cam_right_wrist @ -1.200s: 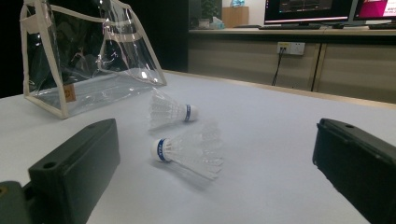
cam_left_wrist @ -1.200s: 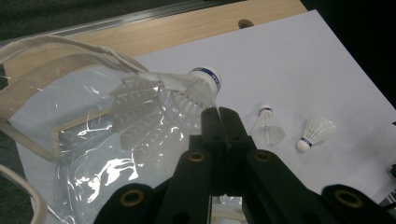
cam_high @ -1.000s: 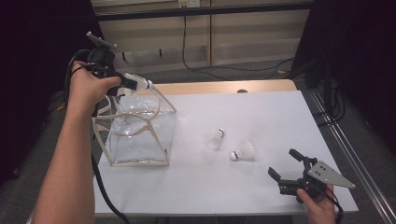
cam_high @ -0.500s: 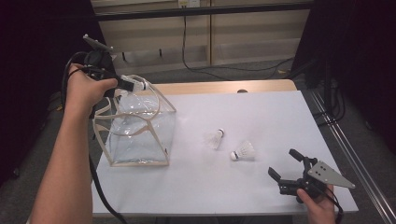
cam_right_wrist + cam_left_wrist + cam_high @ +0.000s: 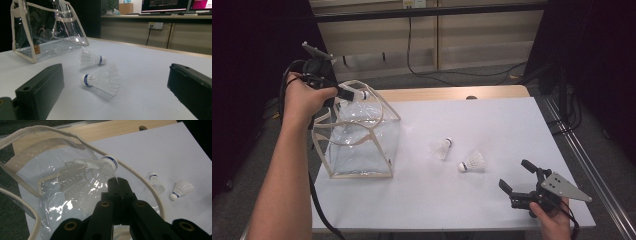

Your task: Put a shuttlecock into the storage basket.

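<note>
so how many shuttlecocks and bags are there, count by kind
shuttlecocks: 3, two lying on the table and one pinched in the left claw over the bag
clear bag: 1
total: 4

three shuttlecocks total: one (image 5: pixel 105 167) pinched in the left jaws, two (image 5: pixel 91 59) (image 5: pixel 101 80) ahead of the right jaws, plus one clear bag (image 5: pixel 362 145).

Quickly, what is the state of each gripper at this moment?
Left gripper: closed, holding a shuttlecock by its feathers over the clear bag.
Right gripper: open, holding nothing, low over the table.
</note>
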`<move>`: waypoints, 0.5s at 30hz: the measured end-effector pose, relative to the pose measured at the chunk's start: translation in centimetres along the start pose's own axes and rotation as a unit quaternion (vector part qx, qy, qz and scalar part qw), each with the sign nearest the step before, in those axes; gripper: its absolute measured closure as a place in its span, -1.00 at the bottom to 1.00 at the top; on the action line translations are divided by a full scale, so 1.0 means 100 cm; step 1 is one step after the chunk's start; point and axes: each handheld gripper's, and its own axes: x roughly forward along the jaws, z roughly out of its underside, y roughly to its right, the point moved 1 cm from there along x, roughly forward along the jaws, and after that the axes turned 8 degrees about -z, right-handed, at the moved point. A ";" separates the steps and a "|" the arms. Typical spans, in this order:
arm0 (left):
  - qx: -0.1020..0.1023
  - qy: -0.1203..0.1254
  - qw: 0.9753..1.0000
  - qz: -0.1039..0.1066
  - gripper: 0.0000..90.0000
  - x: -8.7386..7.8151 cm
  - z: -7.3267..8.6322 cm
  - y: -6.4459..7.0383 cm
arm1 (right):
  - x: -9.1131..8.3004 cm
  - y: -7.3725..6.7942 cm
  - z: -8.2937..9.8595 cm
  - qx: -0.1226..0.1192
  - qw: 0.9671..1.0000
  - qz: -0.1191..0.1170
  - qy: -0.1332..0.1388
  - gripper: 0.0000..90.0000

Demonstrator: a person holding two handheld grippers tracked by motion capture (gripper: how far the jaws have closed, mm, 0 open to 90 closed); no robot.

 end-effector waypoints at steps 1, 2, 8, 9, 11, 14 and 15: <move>0.000 0.000 1.000 -0.002 1.00 0.001 0.001 -0.001 | 0.000 0.000 0.000 0.000 1.000 0.000 0.000 -0.98; -0.002 0.000 1.000 -0.002 1.00 0.002 0.001 -0.001 | 0.000 0.000 0.000 0.000 1.000 0.000 0.000 -0.98; -0.004 -0.002 1.000 -0.004 1.00 0.006 0.003 -0.003 | 0.000 0.000 0.000 0.000 1.000 0.001 -0.001 -0.98; -0.003 -0.002 1.000 -0.005 1.00 0.007 0.003 -0.004 | 0.000 0.000 0.000 0.000 1.000 0.000 0.000 -0.98; -0.005 -0.002 1.000 -0.003 1.00 0.008 0.004 -0.005 | 0.000 0.000 0.000 0.000 1.000 0.000 0.000 -0.98; -0.007 -0.004 1.000 -0.003 1.00 0.010 0.004 -0.006 | 0.000 0.000 0.000 0.000 1.000 0.001 -0.001 -0.98; -0.007 -0.004 1.000 -0.004 1.00 0.011 0.005 -0.006 | 0.000 0.000 0.000 0.000 1.000 0.001 -0.001 -0.98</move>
